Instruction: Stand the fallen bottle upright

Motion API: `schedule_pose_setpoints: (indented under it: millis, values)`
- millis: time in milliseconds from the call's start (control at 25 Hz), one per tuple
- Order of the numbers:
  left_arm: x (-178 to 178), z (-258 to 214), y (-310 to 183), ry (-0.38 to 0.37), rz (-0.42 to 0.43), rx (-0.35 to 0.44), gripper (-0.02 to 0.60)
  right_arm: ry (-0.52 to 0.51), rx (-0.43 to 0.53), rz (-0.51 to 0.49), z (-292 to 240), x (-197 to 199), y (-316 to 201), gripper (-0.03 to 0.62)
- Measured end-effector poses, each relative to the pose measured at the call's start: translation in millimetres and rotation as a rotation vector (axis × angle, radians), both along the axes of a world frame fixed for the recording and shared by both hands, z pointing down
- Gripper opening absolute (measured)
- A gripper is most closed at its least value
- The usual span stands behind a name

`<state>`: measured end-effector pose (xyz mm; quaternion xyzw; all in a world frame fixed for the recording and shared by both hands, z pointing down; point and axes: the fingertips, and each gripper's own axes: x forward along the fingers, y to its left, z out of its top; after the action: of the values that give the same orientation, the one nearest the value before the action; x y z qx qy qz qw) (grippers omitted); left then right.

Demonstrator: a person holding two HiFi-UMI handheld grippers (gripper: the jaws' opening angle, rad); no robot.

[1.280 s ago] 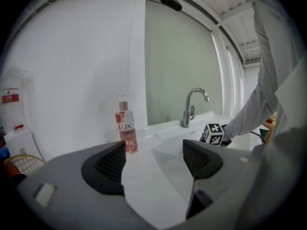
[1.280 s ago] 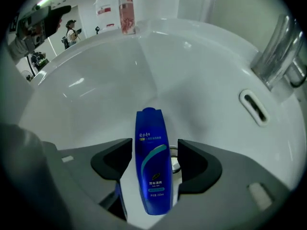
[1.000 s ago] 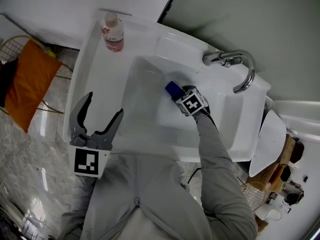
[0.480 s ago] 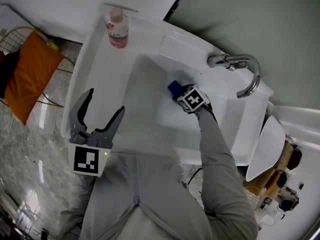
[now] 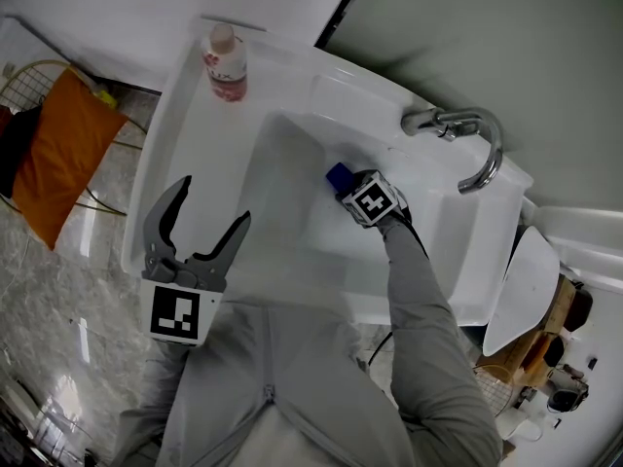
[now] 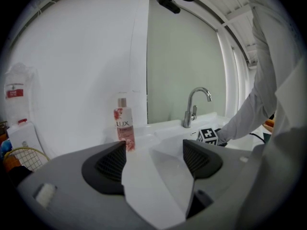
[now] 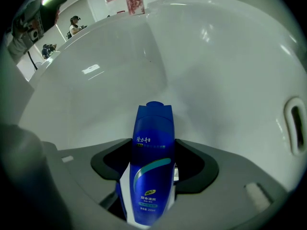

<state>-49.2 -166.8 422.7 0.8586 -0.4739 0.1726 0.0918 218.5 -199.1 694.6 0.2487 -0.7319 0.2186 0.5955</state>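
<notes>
Right claw [image 7: 152, 169]: closed on the blue bottle [image 7: 153, 128], one pad pressed to each flat side of its lower body.
Bottle, place: between my right jaws, down inside the sink basin [image 7: 216, 71]. I cannot tell whether it touches the basin floor.
Bottle, long axis: in line with the claw's own reach, not across it.
Bottle, heading: cap forward, beyond the fingertips and away from my palm; base back, deep in the throat of the jaws.
Head view: the right claw [image 5: 355, 188] shows only the blue cap [image 5: 338, 175] ahead of its marker cube, aimed at the far-left basin wall.
Left claw [image 6: 156, 159]: jaws wide apart and empty. It hangs over the near-left rim of the sink [image 5: 165, 154], well apart from the bottle.
Nearer arm: the right, which already has the grip.
Turning relation: as I judge it, the cap must swing up until the base faces the basin floor, a turn of the wrist and not a reach.
Bystander: a pink bottle [image 5: 225, 63] stands upright on the far-left ledge, well ahead of the left claw.
</notes>
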Motion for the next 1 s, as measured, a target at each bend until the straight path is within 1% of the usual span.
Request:
schedule_pose_setpoints:
  millis: [160,320,480,680,800,840,960,1000]
  values:
    - [1.1,2.2,3.3,-0.006,0.012,-0.003,0.402,-0.008,0.011,0.029,7.2,0.5,9.3,0.278]
    - [3.4,2.2,5.8,-0.003,0.021,-0.001,0.402,-0.035,0.126,0.059,-14.8,-6.3,-1.4,0.278]
    - [5.3,-0.4,8.3,0.001,0.037,0.009,0.402,-0.089,0.205,0.143,-29.3,-8.7,-4.9,0.278]
    - [5.8,-3.2,11.3,-0.004,0.056,0.040,0.402,-0.188,0.301,0.282,-52.8,-11.1,-6.7,0.277]
    - [6.6,-6.5,14.4,-0.002,0.058,0.026,0.402,-0.255,0.356,0.365,-68.8,-13.7,-6.5,0.278]
    - [6.5,-7.4,14.9,-0.004,0.061,0.034,0.402,-0.278,0.374,0.384,-75.2,-16.3,-6.7,0.278]
    - [5.2,-10.3,14.7,-0.016,0.082,0.102,0.402,-0.342,0.429,0.411,-95.3,-27.8,-8.0,0.276]
    - [5.0,-11.6,15.3,-0.015,0.083,0.111,0.402,-0.363,0.446,0.414,-102.1,-32.4,-8.5,0.276]
